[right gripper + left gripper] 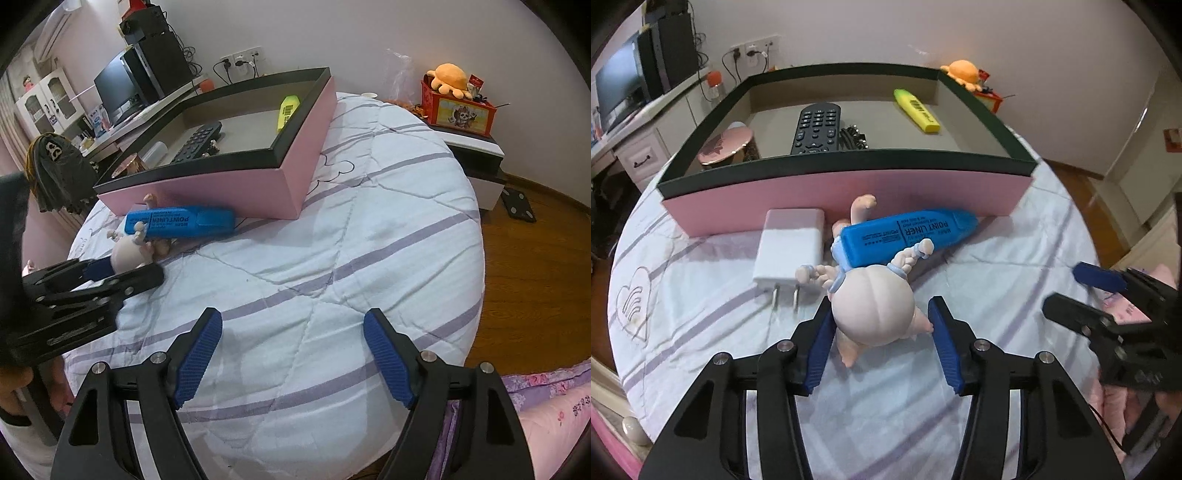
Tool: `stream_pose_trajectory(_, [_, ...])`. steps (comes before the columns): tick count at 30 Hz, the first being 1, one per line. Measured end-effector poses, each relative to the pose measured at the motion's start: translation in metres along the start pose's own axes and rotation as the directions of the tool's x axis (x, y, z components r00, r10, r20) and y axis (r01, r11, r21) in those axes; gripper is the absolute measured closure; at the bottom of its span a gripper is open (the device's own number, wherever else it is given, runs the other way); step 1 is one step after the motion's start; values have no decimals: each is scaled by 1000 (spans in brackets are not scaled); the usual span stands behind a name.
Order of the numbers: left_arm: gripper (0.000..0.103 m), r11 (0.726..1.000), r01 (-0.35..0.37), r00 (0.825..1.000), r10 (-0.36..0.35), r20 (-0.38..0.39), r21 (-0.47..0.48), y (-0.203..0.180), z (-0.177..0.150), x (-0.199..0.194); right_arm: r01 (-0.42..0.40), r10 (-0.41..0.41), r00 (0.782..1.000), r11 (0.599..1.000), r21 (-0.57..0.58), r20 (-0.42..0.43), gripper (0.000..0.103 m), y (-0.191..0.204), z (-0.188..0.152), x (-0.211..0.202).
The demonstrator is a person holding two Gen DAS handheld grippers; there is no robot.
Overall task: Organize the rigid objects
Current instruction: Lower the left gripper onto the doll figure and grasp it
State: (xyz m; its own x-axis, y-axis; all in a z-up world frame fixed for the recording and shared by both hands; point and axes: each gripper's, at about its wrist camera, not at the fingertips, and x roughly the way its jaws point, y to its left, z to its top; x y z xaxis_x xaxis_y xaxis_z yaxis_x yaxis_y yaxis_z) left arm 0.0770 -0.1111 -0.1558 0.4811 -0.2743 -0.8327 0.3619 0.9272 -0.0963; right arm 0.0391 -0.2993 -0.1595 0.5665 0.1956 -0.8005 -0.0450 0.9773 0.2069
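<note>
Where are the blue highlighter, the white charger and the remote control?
blue highlighter [905, 236]: left wrist view, on its printed barrel.
white charger [790, 247]: left wrist view, on its top face.
remote control [816, 127]: left wrist view, on its keypad.

Pink-walled, black-rimmed box [846, 195] on the bed holds black remote [816, 127], yellow highlighter [916, 109], pink round lid [726, 144]. Outside, against its front wall: white charger [788, 249], prongs toward camera; pale doll figurine [871, 302]; blue Point Liner highlighter [908, 236] lying across the figurine.
</note>
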Motion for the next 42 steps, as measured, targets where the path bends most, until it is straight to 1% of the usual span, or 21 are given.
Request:
stream_pose_trajectory(3, [52, 1000, 24, 1000, -24, -2, 8, 2, -8, -13, 2, -2, 1000, 1000, 4, 0, 22, 2, 0, -1])
stream_pose_trajectory(5, [52, 999, 24, 1000, -24, -2, 23, 3, -16, -23, -5, 5, 1000, 1000, 4, 0, 22, 6, -1, -2])
stream_pose_trajectory(11, [52, 999, 30, 999, -30, -15, 26, 11, -39, -46, -32, 32, 999, 999, -22, -6, 22, 28, -4, -2])
stream_pose_trajectory(19, [52, 999, 33, 999, -32, -9, 31, 21, -54, -73, -69, 69, 997, 996, -48, -17, 22, 55, -14, -3])
stream_pose_trajectory(24, [54, 999, 36, 999, -36, 21, 24, 27, -44, -75, -85, 84, 996, 996, -39, -19, 22, 60, -17, -3])
stream_pose_trajectory(28, [55, 999, 43, 998, -44, 45, 21, 29, -26, -71, -87, 87, 996, 996, -34, -23, 22, 59, -16, -2])
stream_pose_trajectory(36, [55, 999, 41, 997, -41, 60, 4, 31, 4, -48, -76, 76, 997, 997, -17, -22, 22, 50, -9, 2])
stream_pose_trajectory(42, [54, 999, 38, 997, -36, 63, -28, 37, 17, -31, -74, 74, 997, 997, -19, -33, 22, 47, -4, 8])
